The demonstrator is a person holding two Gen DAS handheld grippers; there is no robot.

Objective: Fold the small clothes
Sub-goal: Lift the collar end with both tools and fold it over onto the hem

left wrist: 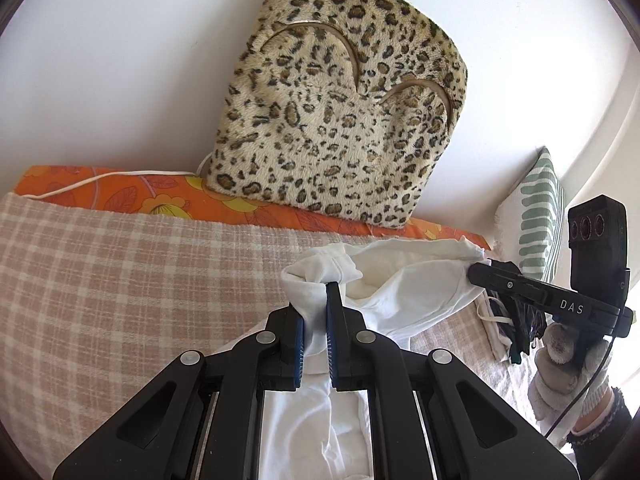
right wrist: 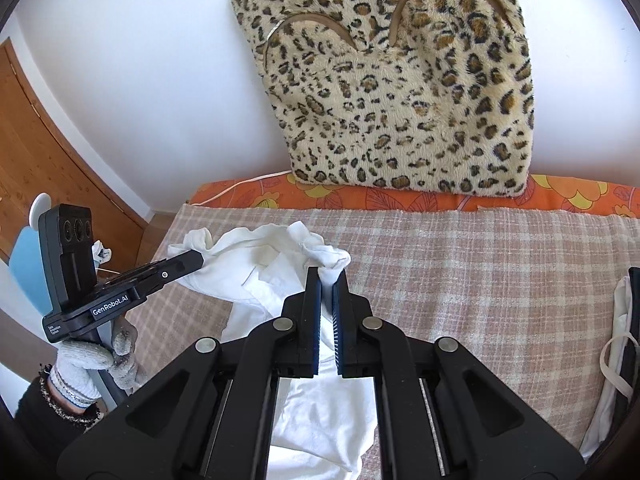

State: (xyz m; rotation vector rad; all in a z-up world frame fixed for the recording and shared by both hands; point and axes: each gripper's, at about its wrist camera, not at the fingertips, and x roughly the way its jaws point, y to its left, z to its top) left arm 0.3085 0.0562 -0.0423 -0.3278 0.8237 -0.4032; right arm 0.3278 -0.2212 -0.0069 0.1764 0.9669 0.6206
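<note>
A small white garment (left wrist: 404,288) hangs stretched between both grippers above a checked blanket (left wrist: 120,280). My left gripper (left wrist: 316,292) is shut on one bunched corner of it. My right gripper (left wrist: 478,270) is shut on the other corner, off to the right. In the right wrist view, the right gripper (right wrist: 327,280) pinches its bunched corner, and the garment (right wrist: 256,264) runs left to the left gripper (right wrist: 198,258), which clamps the far corner. The cloth droops below both sets of jaws.
A leopard-print cushion (left wrist: 340,112) leans on the white wall behind the bed, on an orange floral sheet (left wrist: 168,196). A striped pillow (left wrist: 540,220) and a pile of folded clothes (left wrist: 504,320) lie at the right. A wooden door (right wrist: 44,152) stands at the left.
</note>
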